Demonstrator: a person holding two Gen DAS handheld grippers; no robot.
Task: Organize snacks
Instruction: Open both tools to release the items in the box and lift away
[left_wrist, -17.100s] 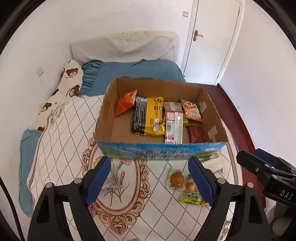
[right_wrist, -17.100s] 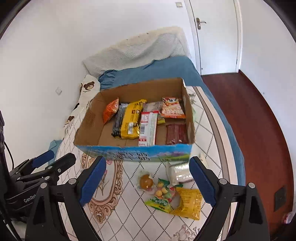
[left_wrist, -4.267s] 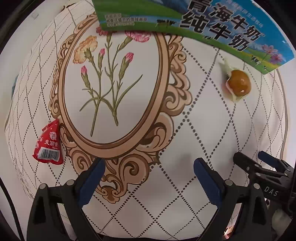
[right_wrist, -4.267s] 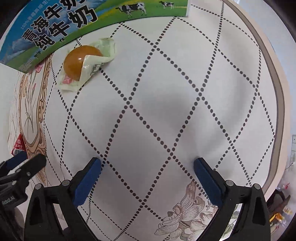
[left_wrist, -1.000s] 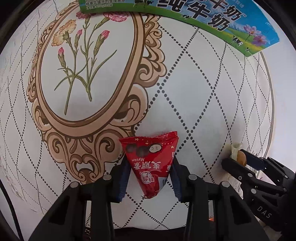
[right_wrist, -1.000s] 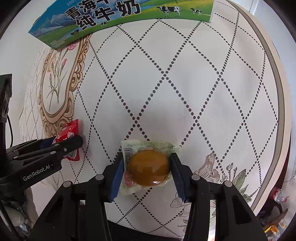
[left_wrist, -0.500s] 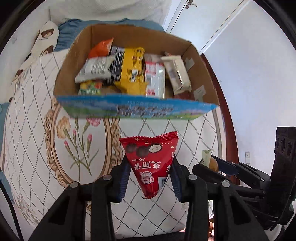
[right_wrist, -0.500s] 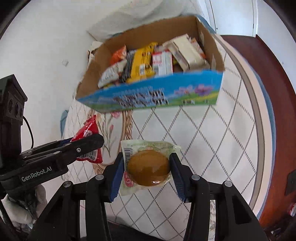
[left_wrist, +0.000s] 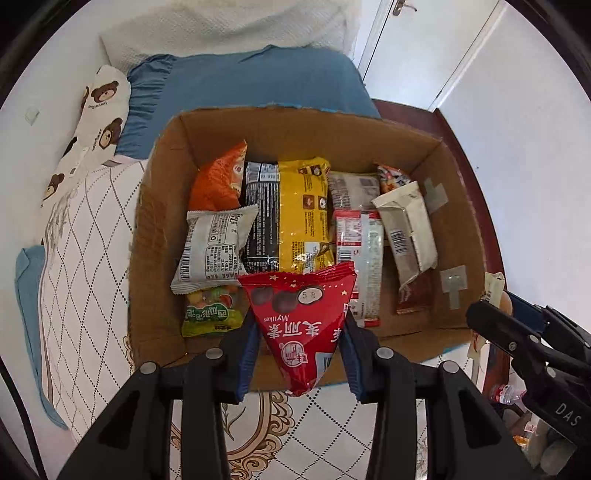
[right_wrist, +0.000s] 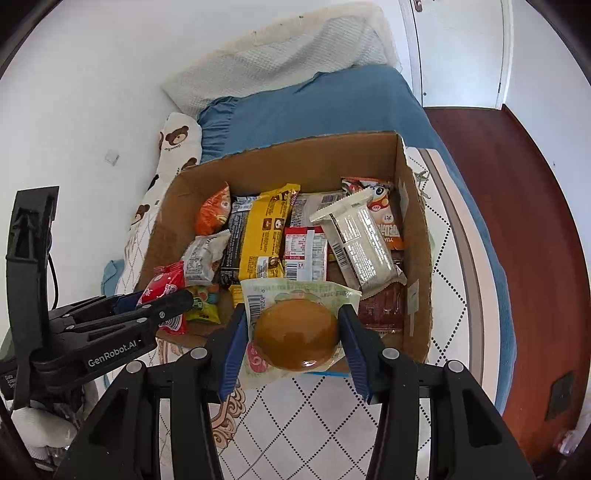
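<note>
Left gripper (left_wrist: 300, 345): jaws closed partway on a red triangular chocolate pouch (left_wrist: 300, 325), pinched across its lower, narrower part, wide sealed end up. Pouch hangs above the near wall of the cardboard box (left_wrist: 155, 229), not yet inside.

Right gripper (right_wrist: 293, 341): jaws clamped on the round brown cake (right_wrist: 297, 338) in its pale green wrapper, pads bearing on both sides of the cake. It too hovers at the near edge of the box.

Handling, judged: both packs look light. The pouch is slick, crinkly film with loose contents; a pinch low on the body seems right, and a seam grip could slip. The cake looks soft and crushable, so a gentle squeeze across its widest part seems best.

Box interior: orange bag (left_wrist: 219, 179), yellow pack (left_wrist: 303, 214), white wrapped bar (right_wrist: 360, 243), candy bag (left_wrist: 212, 310) lie flat, nearly covering the floor. The box sits on a quilted bedspread (right_wrist: 306, 424), pillows beyond.
</note>
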